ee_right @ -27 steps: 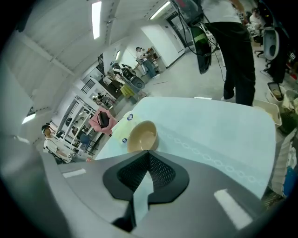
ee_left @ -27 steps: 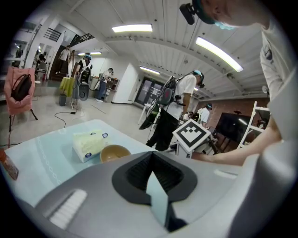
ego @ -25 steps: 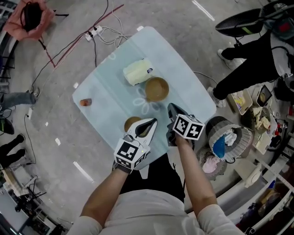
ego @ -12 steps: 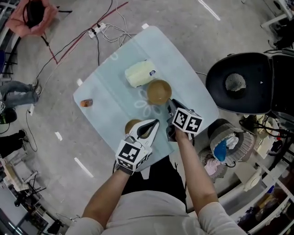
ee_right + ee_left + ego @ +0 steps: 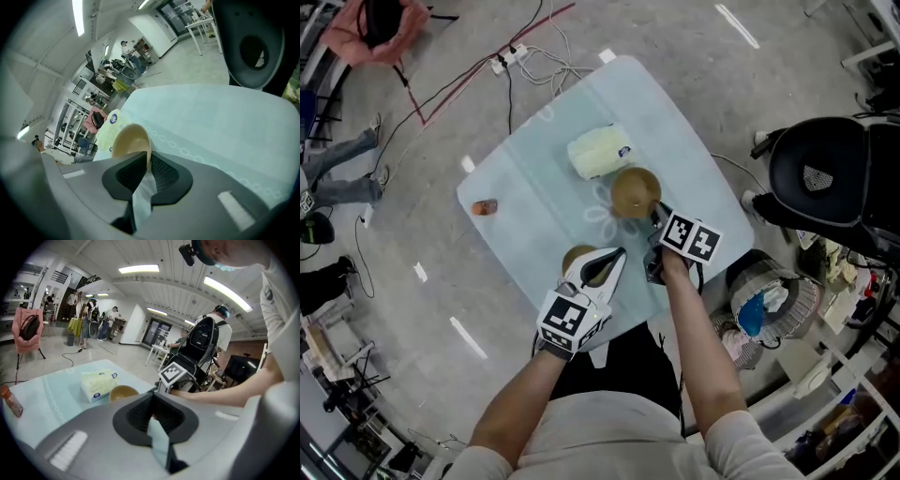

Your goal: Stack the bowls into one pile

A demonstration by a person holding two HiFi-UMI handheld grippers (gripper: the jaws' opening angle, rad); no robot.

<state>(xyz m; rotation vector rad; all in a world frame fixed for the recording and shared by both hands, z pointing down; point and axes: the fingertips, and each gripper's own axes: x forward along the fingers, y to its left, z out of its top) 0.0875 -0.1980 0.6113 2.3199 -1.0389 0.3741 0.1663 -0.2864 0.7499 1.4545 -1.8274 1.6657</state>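
A tan bowl (image 5: 635, 192) stands on the pale blue table (image 5: 534, 202), just in front of a tissue pack (image 5: 598, 152). My right gripper (image 5: 654, 212) reaches its near right edge. In the right gripper view the bowl (image 5: 130, 139) has its rim in the narrow gap of the right gripper (image 5: 148, 161), which is shut on it. A smaller brown bowl (image 5: 578, 260) sits near the table's front, partly hidden under my left gripper (image 5: 616, 253). That left gripper (image 5: 152, 414) is shut with nothing held and points toward the tan bowl (image 5: 123, 392).
A small red bottle (image 5: 484, 206) lies at the table's left edge. To the right of the table are a black chair (image 5: 825, 173) and a round basket (image 5: 764, 295) of things on the floor. Cables run across the floor beyond the table's far corner.
My right gripper has moved forward from the table's front to the tan bowl's rim. The left gripper and both bowls have stayed in place.
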